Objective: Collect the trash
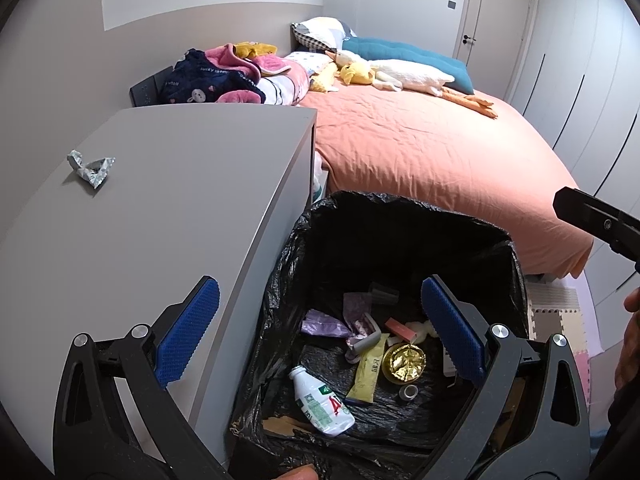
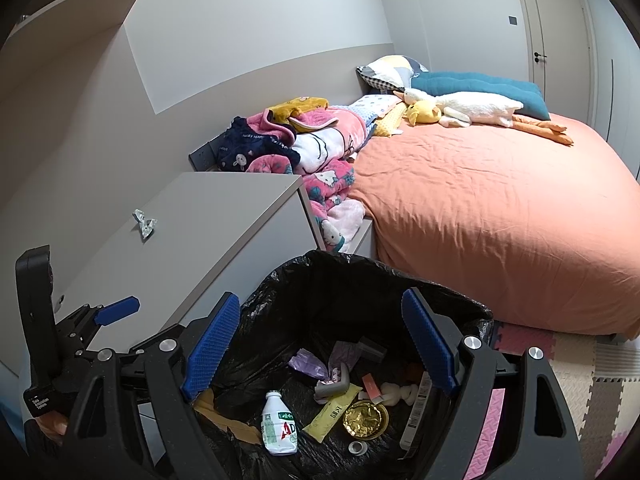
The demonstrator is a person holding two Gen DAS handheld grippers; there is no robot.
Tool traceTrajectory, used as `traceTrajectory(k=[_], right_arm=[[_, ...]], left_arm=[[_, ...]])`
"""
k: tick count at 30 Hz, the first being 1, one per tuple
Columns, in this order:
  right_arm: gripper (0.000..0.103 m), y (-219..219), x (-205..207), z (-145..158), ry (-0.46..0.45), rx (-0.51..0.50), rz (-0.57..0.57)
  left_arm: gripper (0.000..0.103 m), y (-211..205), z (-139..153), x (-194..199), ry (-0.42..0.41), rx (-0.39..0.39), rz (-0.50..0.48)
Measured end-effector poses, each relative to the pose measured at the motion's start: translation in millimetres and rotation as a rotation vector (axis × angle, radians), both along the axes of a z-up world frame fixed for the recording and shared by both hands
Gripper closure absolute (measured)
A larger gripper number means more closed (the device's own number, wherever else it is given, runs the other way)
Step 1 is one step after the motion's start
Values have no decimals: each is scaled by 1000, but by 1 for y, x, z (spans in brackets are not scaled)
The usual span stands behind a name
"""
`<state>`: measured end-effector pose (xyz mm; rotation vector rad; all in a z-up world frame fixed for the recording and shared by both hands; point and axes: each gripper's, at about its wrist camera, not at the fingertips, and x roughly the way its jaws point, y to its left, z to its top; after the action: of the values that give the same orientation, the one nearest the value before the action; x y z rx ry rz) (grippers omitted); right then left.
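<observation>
Nearest in both views, the left gripper (image 1: 320, 332) and the right gripper (image 2: 320, 344) are held over the bin (image 1: 400, 220), each with its blue pads spread wide and nothing between them. The bin, lined with a black bag, stands on the floor just right of the cabinet (image 1: 180, 184) and near the foot of the bed (image 1: 440, 152). At its bottom lie a small white bottle (image 1: 322, 404), a yellow sachet (image 1: 366, 376), a gold foil cup (image 1: 404, 364), a purple wrapper (image 1: 324, 326) and other scraps, so much of the collecting is judged to be done. Farther off, on the left part of the cabinet top, one crumpled silvery wrapper (image 1: 91, 168) is left lying alone, well apart from both grippers. It is judged to be very light, thin and springy, with no stiffness to speak of; it will likely be crushed rather than broken, and may be pushed along the smooth top if met from the side. It is best taken from above across its bunched middle, where the folds are thickest, not by a loose corner that could slip from the pads. Farthest away, blankets (image 1: 240, 76) and plush toys (image 1: 392, 74) are piled on the bed and are taken to be no trash.
</observation>
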<state>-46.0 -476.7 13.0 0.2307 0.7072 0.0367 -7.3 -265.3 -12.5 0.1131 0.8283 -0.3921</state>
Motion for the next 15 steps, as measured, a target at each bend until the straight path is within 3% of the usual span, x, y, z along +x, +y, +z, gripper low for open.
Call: traceTrajectory(k=[15], right_arm=[[20,3,0,-3,3,-1,4]], left_arm=[[5,3,5,-3,-21,-12,4]])
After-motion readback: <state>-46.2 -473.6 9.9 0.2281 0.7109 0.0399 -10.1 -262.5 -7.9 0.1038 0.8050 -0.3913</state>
